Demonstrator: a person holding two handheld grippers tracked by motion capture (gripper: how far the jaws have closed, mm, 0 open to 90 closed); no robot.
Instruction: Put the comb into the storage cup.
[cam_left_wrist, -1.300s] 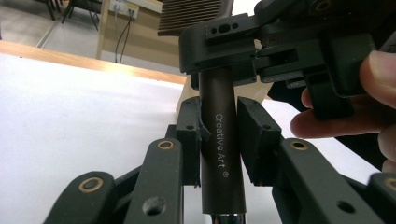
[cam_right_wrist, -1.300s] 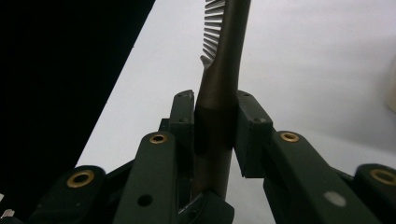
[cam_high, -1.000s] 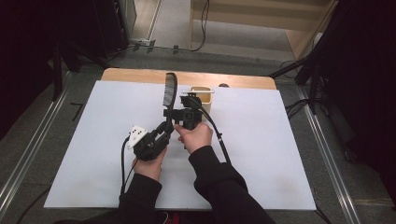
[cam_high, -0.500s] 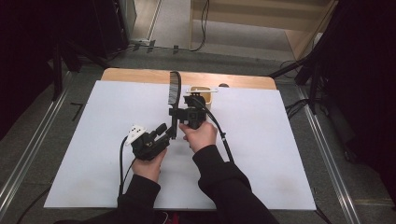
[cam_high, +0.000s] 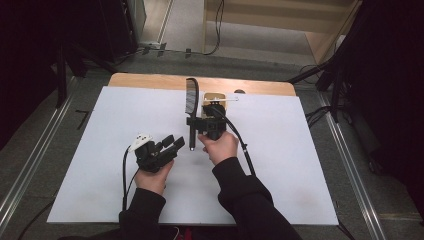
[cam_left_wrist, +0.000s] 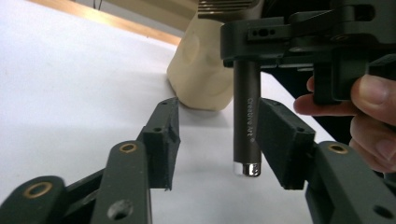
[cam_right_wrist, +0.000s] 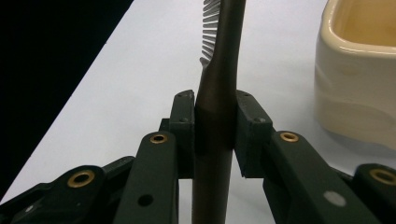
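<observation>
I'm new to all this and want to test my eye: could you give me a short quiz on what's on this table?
1. True or false: the right gripper is clamped on the handle of the dark, long-handled comb.
2. Which stands nearest the comb's toothed end? A) a cream ceramic holder B) a red cup C) a blue box
3. Fill in: the left gripper's jaws stand ___ on either side of the comb's silver-capped handle end, not pressing it.

Key
1. True: both pads press the handle in the right gripper view.
2. A.
3. Open: they have just been opening, with gaps at both pads.
</observation>
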